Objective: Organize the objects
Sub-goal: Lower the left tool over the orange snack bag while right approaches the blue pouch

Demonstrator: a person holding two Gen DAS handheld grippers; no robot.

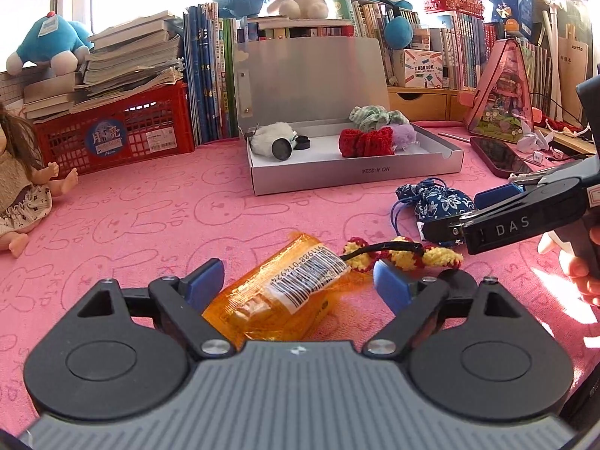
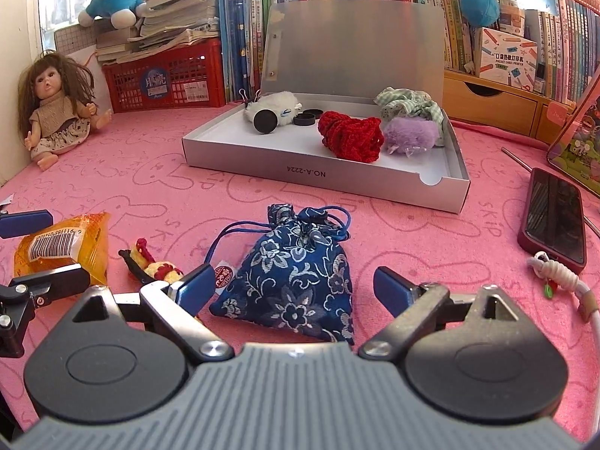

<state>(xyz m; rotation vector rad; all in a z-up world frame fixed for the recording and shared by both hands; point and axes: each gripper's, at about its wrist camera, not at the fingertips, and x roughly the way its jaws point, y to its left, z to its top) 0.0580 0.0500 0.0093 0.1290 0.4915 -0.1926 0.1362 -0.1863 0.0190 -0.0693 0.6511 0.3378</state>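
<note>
An orange snack packet (image 1: 279,292) with a barcode lies on the pink cloth between the wide-apart fingers of my left gripper (image 1: 300,281), which is open and not pressing on it. A red and yellow crocheted hair tie (image 1: 405,255) lies just beyond it. My right gripper (image 2: 288,288) is open around a blue floral drawstring pouch (image 2: 296,273); its pads stand clear of the fabric. The right gripper (image 1: 487,213) also shows in the left wrist view over the pouch (image 1: 431,202). The open grey box (image 2: 330,176) holds scrunchies and small black lids.
A dark phone (image 2: 555,217) with a white cord lies at the right. A doll (image 2: 56,108) sits at the left by a red crate (image 2: 168,78). Books, plush toys and wooden drawers (image 2: 491,101) line the back. A pink toy house (image 1: 502,90) stands right of the box.
</note>
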